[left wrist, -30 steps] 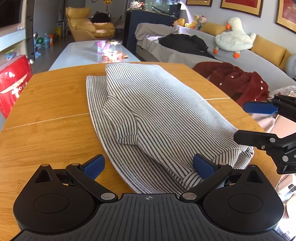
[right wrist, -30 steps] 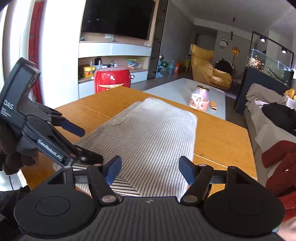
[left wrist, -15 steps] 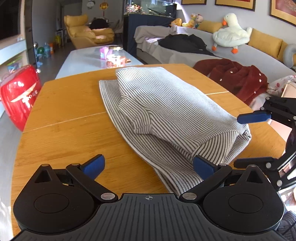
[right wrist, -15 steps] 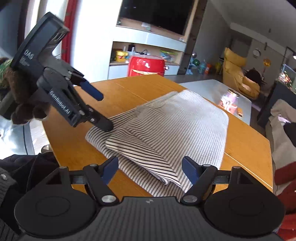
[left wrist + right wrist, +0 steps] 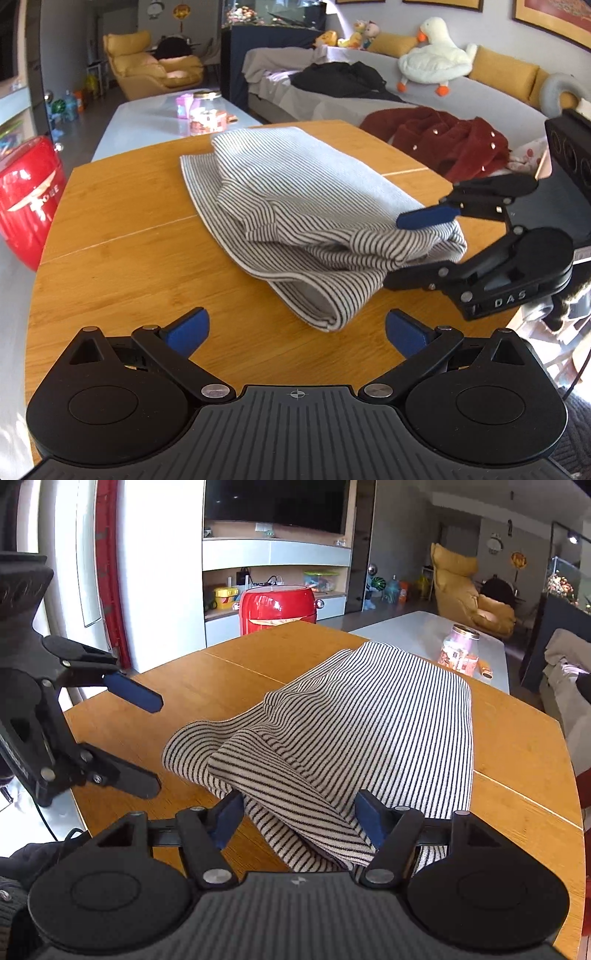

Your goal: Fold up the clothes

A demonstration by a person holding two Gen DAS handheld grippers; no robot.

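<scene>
A black-and-white striped garment [image 5: 303,206] lies folded in layers on the wooden table [image 5: 122,236]. It also shows in the right wrist view [image 5: 369,723]. My left gripper [image 5: 297,332] is open and empty, just short of the garment's near folded corner. It appears at the left of the right wrist view [image 5: 155,746], apart from the cloth. My right gripper [image 5: 299,823] is open with its jaws around the garment's near edge. In the left wrist view it [image 5: 402,251] straddles the right corner of the cloth.
A red appliance [image 5: 26,199] stands beyond the table's left edge. A grey low table [image 5: 162,122] with a jar [image 5: 458,650] lies behind. A sofa with a red coat [image 5: 443,144], dark clothes and a plush duck [image 5: 436,55] stands to the right.
Both grippers have pulled back toward the near table edge. The left gripper has come off the cloth. The right gripper has closed in on the near right corner, jaws open around it.
</scene>
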